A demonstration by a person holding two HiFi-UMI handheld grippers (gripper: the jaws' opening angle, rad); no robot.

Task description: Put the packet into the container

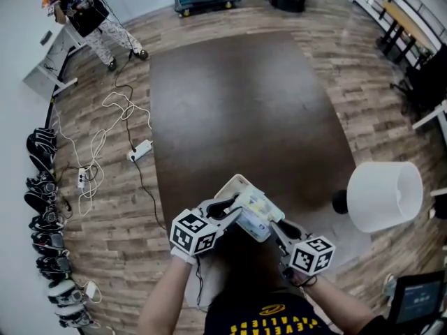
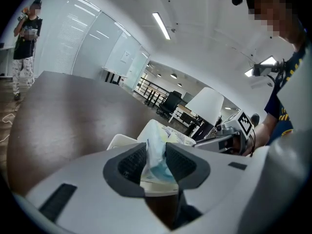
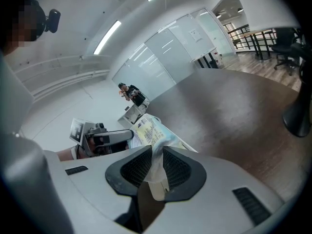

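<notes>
Both grippers hold a pale, crinkled plastic packet (image 1: 256,211) just above the near edge of the dark brown table (image 1: 244,103). My left gripper (image 1: 235,207) is shut on its left end. My right gripper (image 1: 274,229) is shut on its right end. In the left gripper view the packet (image 2: 157,147) stands pinched between the dark pads of the left gripper (image 2: 156,163). The right gripper view has the right gripper (image 3: 157,167) clamping a twisted corner of the packet (image 3: 147,130). A white container (image 1: 233,185) lies directly under the packet, mostly hidden; its rim (image 2: 120,141) shows behind the jaws.
A white lampshade (image 1: 384,195) on a dark base (image 1: 340,201) stands at the table's right near corner. On the wooden floor to the left lie cables and a power strip (image 1: 140,150). A person (image 1: 87,12) stands far off at the back left.
</notes>
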